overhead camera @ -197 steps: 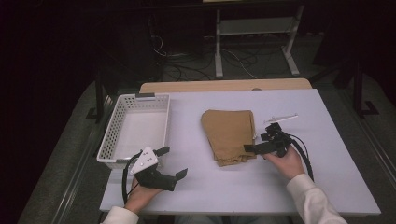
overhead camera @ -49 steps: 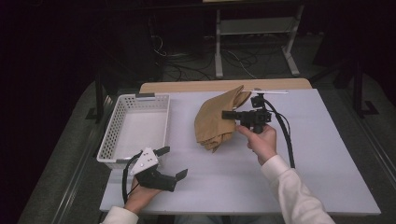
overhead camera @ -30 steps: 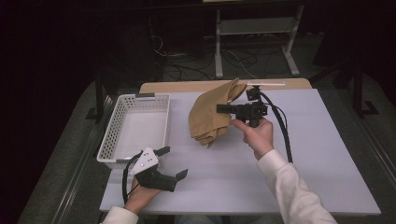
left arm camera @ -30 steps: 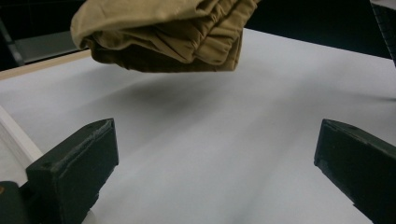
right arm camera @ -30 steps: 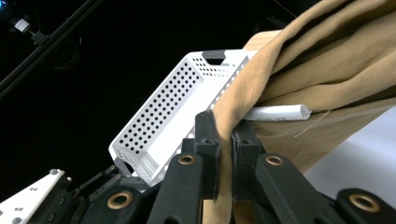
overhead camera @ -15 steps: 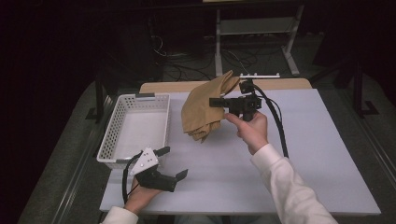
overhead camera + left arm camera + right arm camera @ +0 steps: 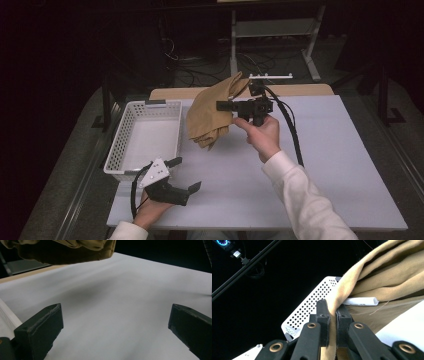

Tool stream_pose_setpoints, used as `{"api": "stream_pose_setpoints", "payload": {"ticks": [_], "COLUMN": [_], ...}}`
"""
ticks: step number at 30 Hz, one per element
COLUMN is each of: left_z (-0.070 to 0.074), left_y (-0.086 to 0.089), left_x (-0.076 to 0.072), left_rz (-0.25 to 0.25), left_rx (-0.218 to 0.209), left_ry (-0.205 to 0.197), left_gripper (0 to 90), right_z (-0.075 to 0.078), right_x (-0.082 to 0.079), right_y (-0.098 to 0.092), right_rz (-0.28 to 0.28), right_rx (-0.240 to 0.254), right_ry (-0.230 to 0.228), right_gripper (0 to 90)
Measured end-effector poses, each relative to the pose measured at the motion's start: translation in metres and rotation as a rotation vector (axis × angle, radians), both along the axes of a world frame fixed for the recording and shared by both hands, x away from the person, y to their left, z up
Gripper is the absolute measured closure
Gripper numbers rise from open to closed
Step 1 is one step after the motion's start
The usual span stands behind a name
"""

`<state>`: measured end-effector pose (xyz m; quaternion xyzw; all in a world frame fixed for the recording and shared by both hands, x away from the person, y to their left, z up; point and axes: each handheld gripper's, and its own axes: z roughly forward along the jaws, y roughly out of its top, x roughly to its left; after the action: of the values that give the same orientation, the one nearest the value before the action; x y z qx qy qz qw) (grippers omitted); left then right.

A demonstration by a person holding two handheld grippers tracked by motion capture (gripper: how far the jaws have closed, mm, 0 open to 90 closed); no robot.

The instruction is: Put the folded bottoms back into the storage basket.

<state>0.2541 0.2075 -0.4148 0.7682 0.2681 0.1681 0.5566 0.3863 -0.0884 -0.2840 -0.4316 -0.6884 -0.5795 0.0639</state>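
Note:
A tan folded cloth [image 7: 210,115] hangs in the air above the white table [image 7: 325,165], just right of the white perforated basket [image 7: 145,137]. My right gripper [image 7: 222,106] is shut on the cloth's edge, pointing left toward the basket. In the right gripper view the cloth [image 7: 387,280] is pinched between the black jaws of that gripper [image 7: 332,315], with a white label showing in its folds and the basket [image 7: 312,307] behind. My left gripper [image 7: 184,175] rests open on the table near the front edge. In its own view the left gripper [image 7: 115,322] holds nothing, and the cloth [image 7: 65,251] hangs far ahead.
A tan board [image 7: 300,90] lies along the table's far edge. A white metal stand [image 7: 272,30] and cables sit on the dark floor behind. The basket's inside is bare. Open table surface lies to the right of my right arm.
My right gripper has lifted the cloth off the table and carried it up and left toward the basket. The left gripper has stayed where it was.

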Motion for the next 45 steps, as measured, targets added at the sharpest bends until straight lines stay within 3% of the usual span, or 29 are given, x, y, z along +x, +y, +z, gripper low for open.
{"api": "stream_pose_setpoints", "payload": {"ticks": [32,45], "left_z": [0.000,0.000], "left_y": [0.000,0.000], "left_x": [-0.001,-0.001], "left_rz": [0.001,-0.001], "left_rx": [-0.005,-0.005], "left_ry": [0.000,-0.001], "left_gripper": [0.1,0.1], "right_z": [0.017,0.016], "right_x": [0.003,0.008], "right_y": [0.040,0.064], "right_rz": [0.042,0.070], "right_rx": [-0.007,-0.001], "right_ry": [-0.037,-0.042], "right_gripper": [83.0,83.0]}}
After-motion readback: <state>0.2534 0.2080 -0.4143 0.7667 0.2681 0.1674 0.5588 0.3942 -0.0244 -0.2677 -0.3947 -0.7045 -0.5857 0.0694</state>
